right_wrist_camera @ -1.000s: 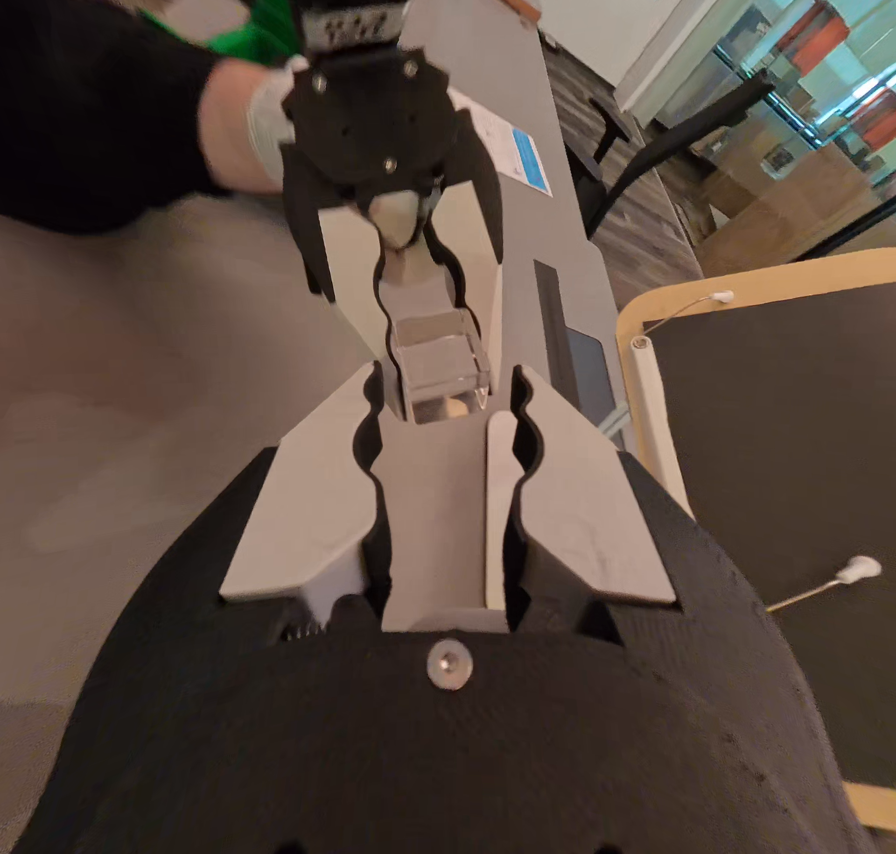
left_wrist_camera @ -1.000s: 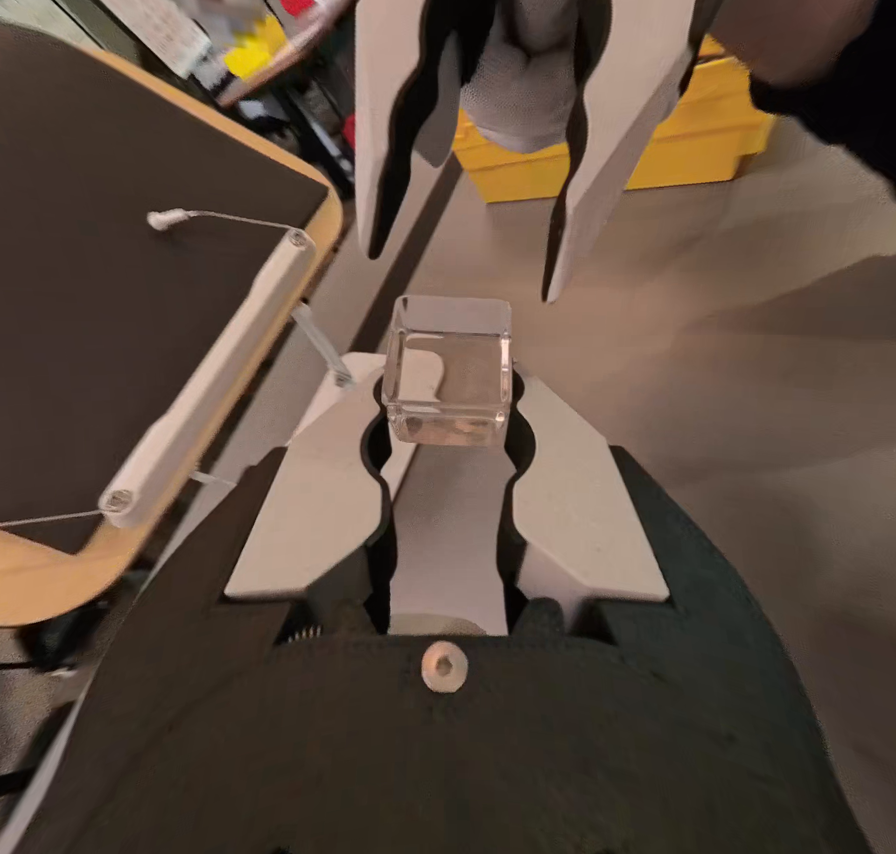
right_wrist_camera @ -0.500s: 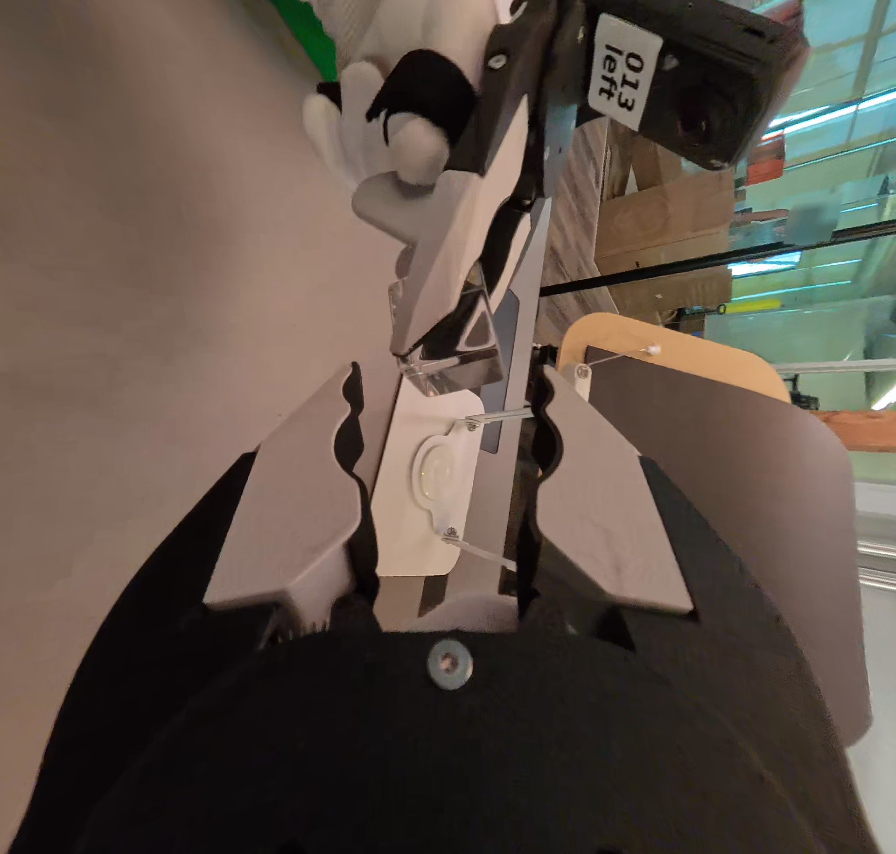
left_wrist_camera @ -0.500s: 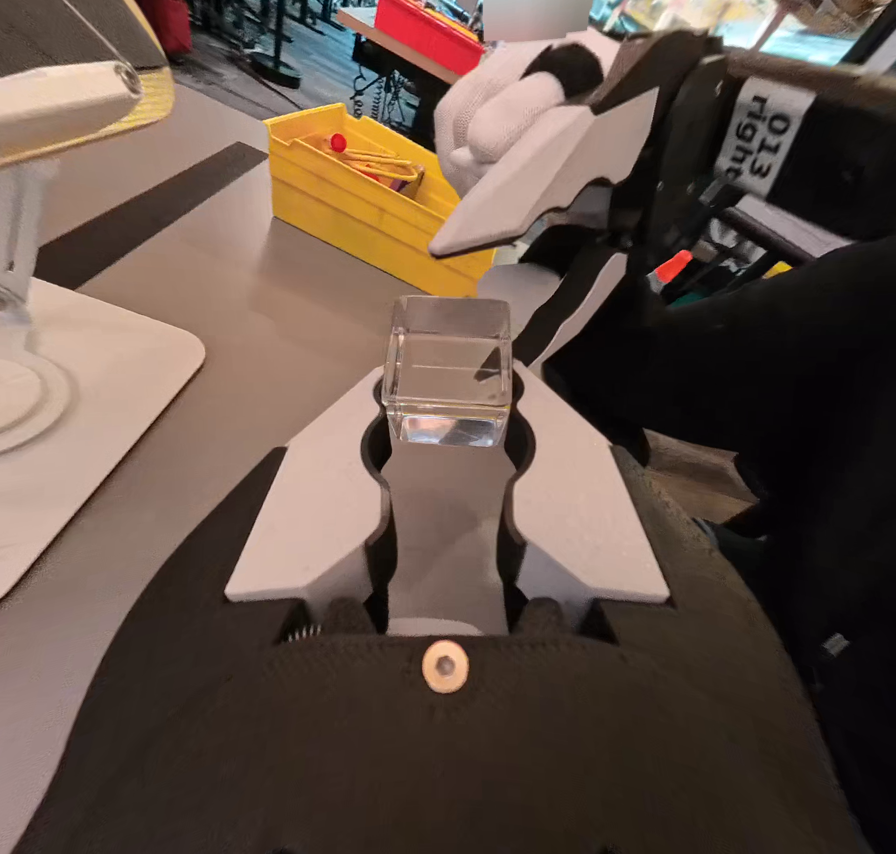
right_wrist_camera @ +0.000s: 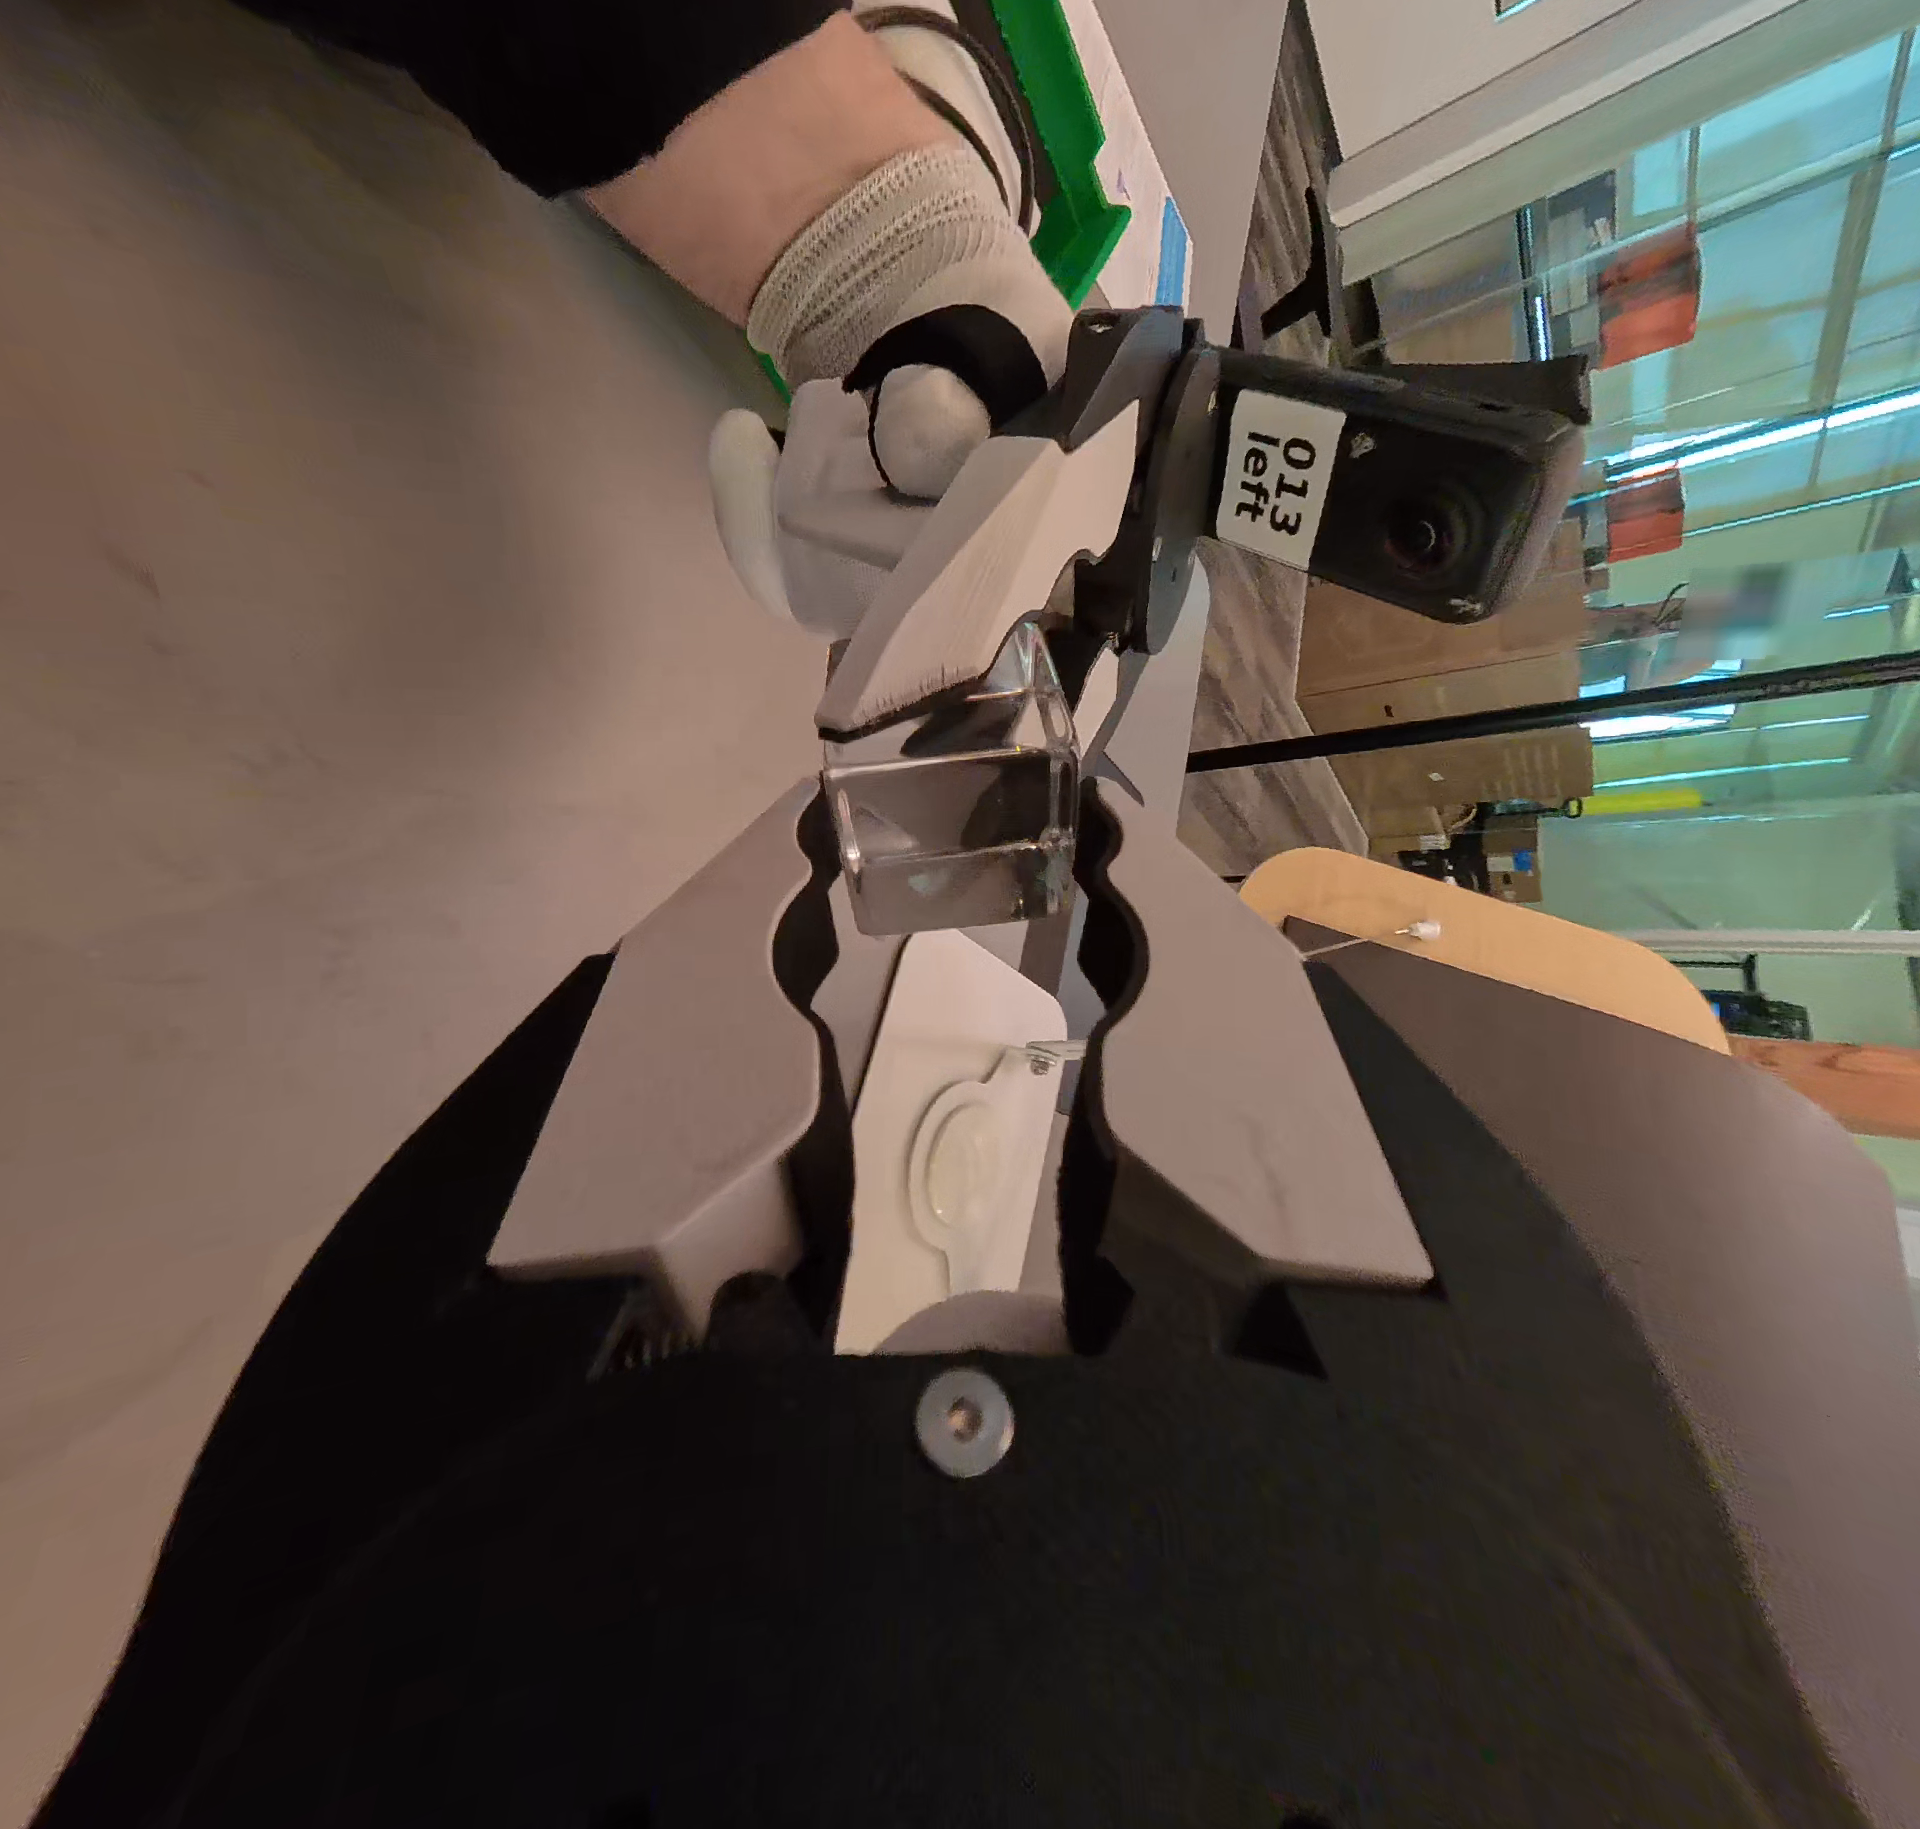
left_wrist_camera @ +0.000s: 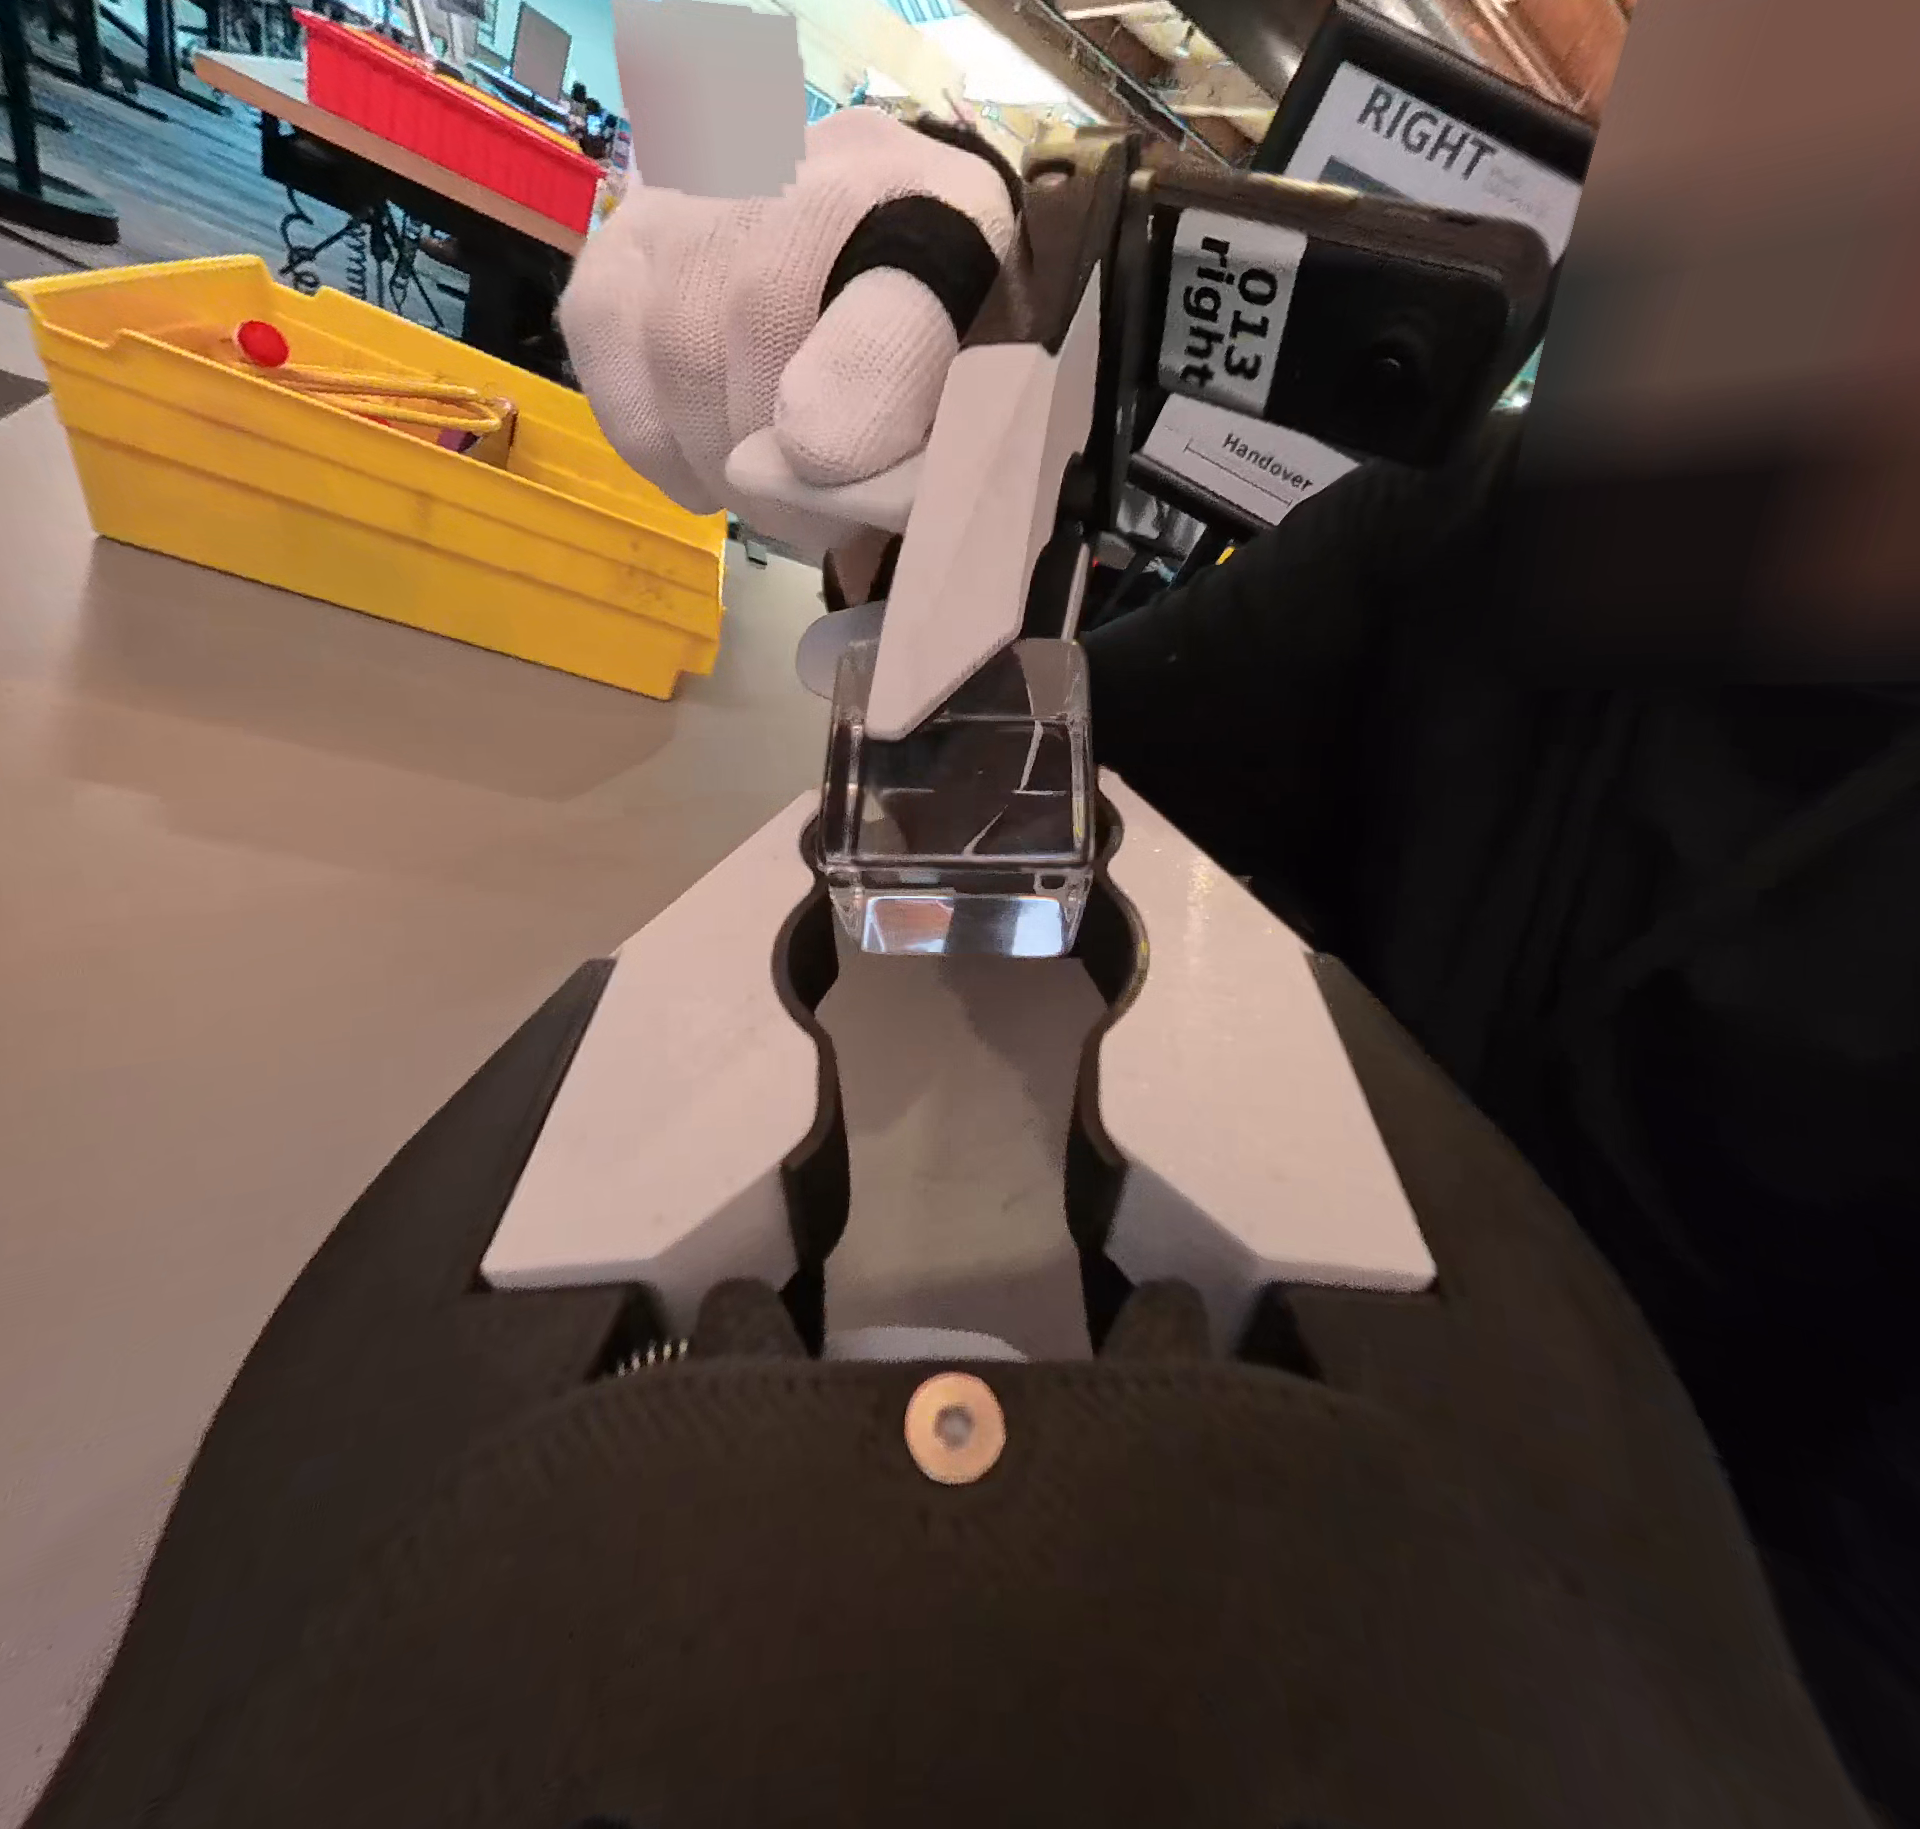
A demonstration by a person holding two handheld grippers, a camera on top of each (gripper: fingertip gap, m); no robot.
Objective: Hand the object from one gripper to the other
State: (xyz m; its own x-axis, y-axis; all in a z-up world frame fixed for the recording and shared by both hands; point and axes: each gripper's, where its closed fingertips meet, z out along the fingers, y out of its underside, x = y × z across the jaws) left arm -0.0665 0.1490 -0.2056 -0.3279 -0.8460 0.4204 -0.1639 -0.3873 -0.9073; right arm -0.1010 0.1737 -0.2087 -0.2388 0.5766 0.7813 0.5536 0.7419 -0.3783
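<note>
While left tongs (left_wrist_camera: 958, 844) pinch clear cube (left_wrist_camera: 956, 813) at tips, right tongs (right_wrist_camera: 951, 844) pinch same cube (right_wrist_camera: 951, 834) crosswise, one finger (left_wrist_camera: 977, 553) lying on its top face. Cube held in air above grey desk (left_wrist_camera: 312, 844), between both tools. Gloved hand (left_wrist_camera: 769, 345) grips right tool. Yellow bin (left_wrist_camera: 364, 491) on desk behind.

The grey bench (left_wrist_camera: 312, 844) carries a yellow bin (left_wrist_camera: 395, 522) at its far side; a white base plate (right_wrist_camera: 966, 1135) lies flat on it.
</note>
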